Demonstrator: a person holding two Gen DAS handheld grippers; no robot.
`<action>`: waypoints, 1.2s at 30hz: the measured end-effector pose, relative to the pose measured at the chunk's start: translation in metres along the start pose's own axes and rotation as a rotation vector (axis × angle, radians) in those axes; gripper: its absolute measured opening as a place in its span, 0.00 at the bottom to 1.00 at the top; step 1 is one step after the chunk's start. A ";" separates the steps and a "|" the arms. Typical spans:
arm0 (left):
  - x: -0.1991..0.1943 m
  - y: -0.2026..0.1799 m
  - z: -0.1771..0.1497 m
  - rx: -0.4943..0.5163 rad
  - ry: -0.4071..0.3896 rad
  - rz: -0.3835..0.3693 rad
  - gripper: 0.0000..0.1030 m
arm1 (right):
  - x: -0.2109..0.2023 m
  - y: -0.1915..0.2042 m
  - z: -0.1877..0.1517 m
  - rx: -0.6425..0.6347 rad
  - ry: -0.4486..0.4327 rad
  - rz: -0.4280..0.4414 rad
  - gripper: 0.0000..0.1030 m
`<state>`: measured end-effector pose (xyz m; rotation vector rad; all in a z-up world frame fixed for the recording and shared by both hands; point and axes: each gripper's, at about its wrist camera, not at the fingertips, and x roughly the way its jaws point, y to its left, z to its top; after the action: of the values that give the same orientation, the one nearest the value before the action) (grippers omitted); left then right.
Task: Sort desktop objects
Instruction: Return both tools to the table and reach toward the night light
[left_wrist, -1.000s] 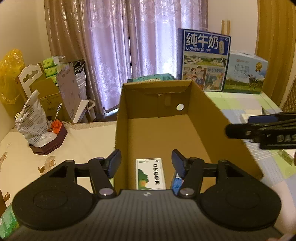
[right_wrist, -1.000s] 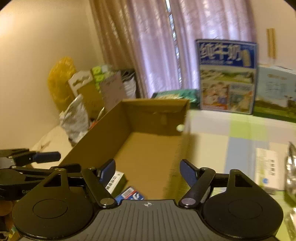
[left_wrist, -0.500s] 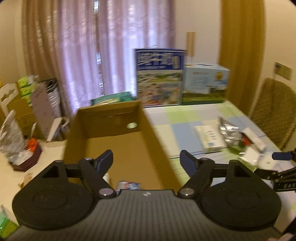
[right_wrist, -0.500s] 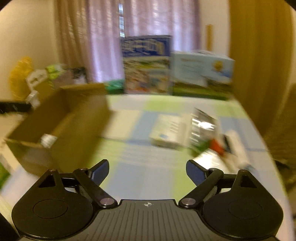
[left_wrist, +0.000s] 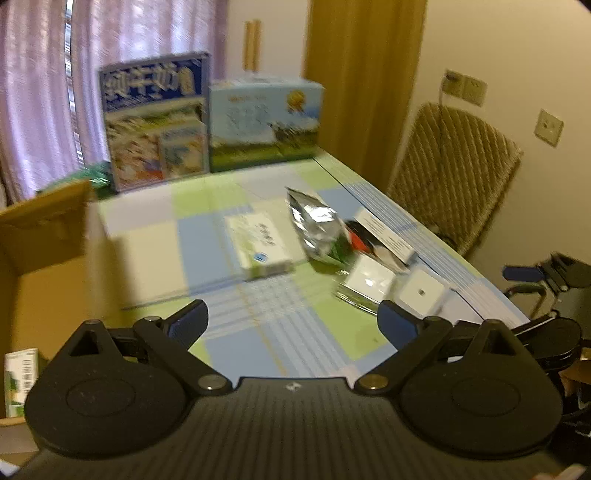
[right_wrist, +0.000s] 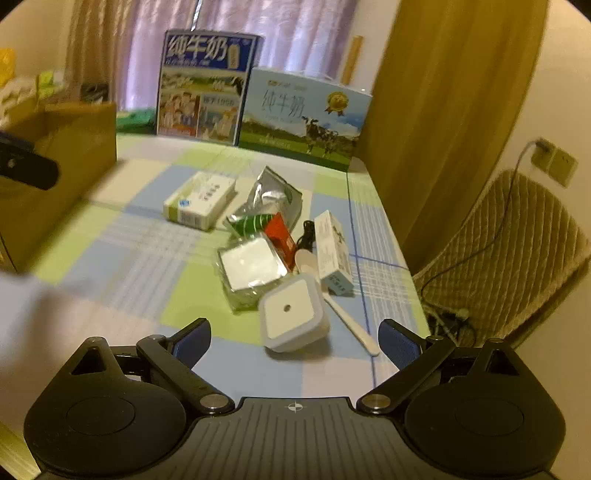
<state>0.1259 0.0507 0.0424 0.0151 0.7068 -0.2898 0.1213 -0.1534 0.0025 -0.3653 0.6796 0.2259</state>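
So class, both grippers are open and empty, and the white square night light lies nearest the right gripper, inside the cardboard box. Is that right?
One detail is wrong. The white square night light lies on the checked tablecloth, not in the cardboard box; the right wrist view shows it. The left gripper and right gripper are open and empty.

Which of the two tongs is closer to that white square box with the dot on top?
Right. The right tongs are open just in front of the white square box. The left tongs are open too, farther back, with the box ahead to their right.
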 end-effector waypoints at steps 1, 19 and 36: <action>0.007 -0.004 0.000 0.008 0.009 -0.014 0.93 | 0.005 0.002 -0.002 -0.037 0.007 -0.003 0.92; 0.108 -0.032 0.001 0.156 0.107 -0.063 0.93 | 0.082 0.011 -0.016 -0.369 0.067 0.011 0.72; 0.145 -0.039 0.002 0.194 0.135 -0.090 0.91 | 0.093 -0.005 -0.006 -0.285 0.017 0.011 0.61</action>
<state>0.2217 -0.0239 -0.0461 0.1896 0.8124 -0.4461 0.1896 -0.1523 -0.0606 -0.6366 0.6673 0.3315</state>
